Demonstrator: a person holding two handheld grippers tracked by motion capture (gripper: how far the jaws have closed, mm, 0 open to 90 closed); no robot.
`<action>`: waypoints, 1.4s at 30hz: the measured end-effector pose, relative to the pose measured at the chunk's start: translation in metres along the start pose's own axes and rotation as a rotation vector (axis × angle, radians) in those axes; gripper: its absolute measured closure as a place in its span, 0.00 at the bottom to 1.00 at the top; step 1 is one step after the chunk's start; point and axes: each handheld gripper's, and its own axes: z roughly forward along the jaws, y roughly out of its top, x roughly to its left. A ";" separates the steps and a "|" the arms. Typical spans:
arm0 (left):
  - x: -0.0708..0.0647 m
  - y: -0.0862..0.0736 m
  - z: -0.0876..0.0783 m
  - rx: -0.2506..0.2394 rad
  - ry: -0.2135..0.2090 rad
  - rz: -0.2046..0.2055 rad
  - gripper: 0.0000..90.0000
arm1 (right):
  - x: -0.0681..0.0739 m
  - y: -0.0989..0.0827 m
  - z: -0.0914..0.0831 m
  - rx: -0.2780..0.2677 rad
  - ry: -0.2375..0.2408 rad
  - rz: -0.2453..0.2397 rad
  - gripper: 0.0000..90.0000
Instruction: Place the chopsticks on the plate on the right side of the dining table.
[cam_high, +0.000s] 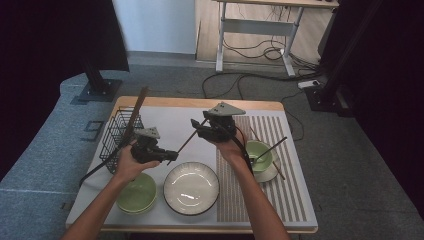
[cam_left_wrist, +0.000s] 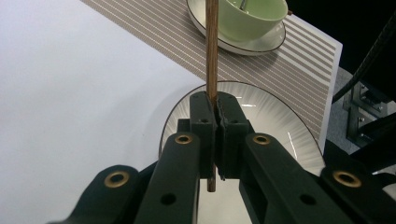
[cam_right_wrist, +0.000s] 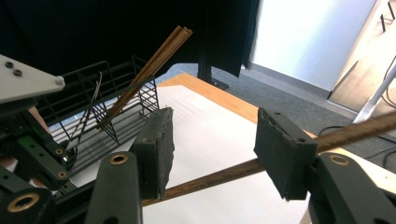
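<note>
My left gripper (cam_high: 171, 155) (cam_left_wrist: 215, 100) is shut on the lower end of a brown wooden chopstick (cam_high: 185, 143) (cam_left_wrist: 212, 42). The stick slants up and right over the white mat toward my right gripper (cam_high: 197, 128) (cam_right_wrist: 219, 149). That gripper's jaws stand open, and the chopstick (cam_right_wrist: 219, 176) runs crosswise through the gap between them, passing low by the left pad and behind the right one. Neither pad visibly presses on it. In the left gripper view the stick points out over a white plate (cam_left_wrist: 275, 116) toward a green bowl (cam_left_wrist: 252, 16).
A black wire basket (cam_high: 119, 134) (cam_right_wrist: 107, 121) at the left holds more chopsticks (cam_high: 138, 107) (cam_right_wrist: 154, 65) leaning upright. A white plate (cam_high: 191, 188) and a green bowl (cam_high: 136, 194) sit near the front edge. Another green bowl on a saucer (cam_high: 260, 156) rests on the striped placemat (cam_high: 280, 195).
</note>
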 end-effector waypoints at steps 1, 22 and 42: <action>0.000 0.000 0.000 0.002 -0.001 0.002 0.96 | 0.000 0.000 0.000 0.000 0.000 0.000 0.52; -0.002 -0.002 -0.004 0.060 -0.016 0.041 0.97 | -0.010 -0.007 0.001 0.062 -0.018 -0.044 0.52; -0.003 -0.005 -0.006 0.097 -0.015 0.057 0.97 | -0.022 -0.021 -0.001 0.180 0.030 -0.127 0.52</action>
